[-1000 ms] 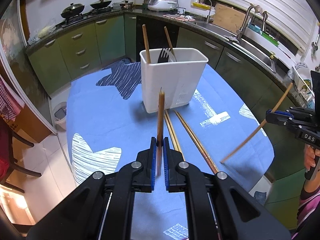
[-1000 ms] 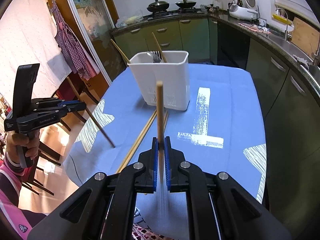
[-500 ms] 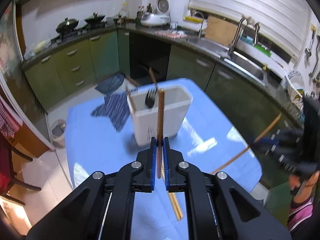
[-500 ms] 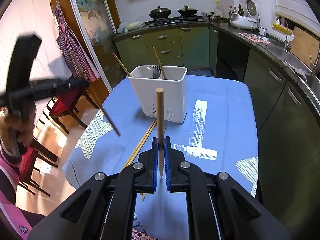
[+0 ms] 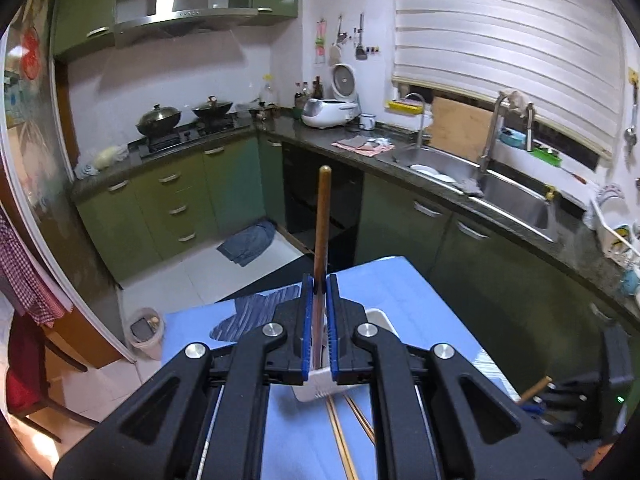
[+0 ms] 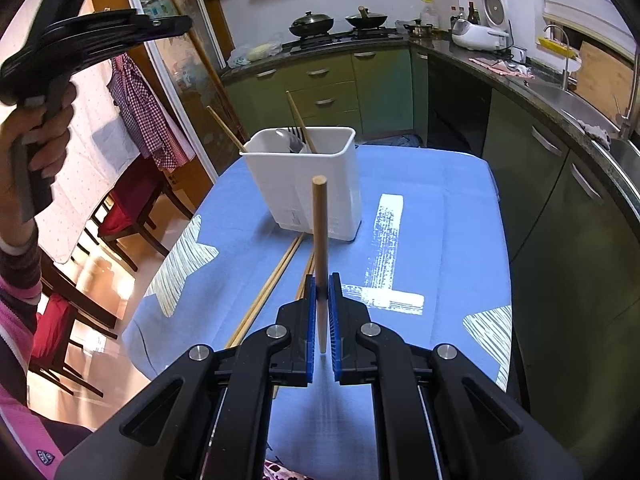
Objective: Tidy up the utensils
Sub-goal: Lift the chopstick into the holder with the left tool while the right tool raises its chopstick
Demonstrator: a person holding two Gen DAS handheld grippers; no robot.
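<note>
both grippers clamped on a chopstick each, white holder on the blue cloth

the left gripper (image 5: 320,284) has its blue pads closed on a dark brown chopstick (image 5: 322,216), which stands up between them against the kitchen cabinets — the white utensil holder (image 5: 382,318) shows only as a rim and a lower corner behind the fingers, with loose chopsticks (image 5: 340,436) lying on the blue tablecloth (image 5: 420,292) just below it. the right gripper (image 6: 320,284) is shut on a pale chopstick (image 6: 319,232), upright and thinning toward its lower end between the pads. in the right wrist view the holder (image 6: 304,184) stands on the cloth (image 6: 440,240) with two chopsticks, a fork and a spoon in it, and the loose chopsticks (image 6: 276,276) lie in front — their far ends at its base.
</note>
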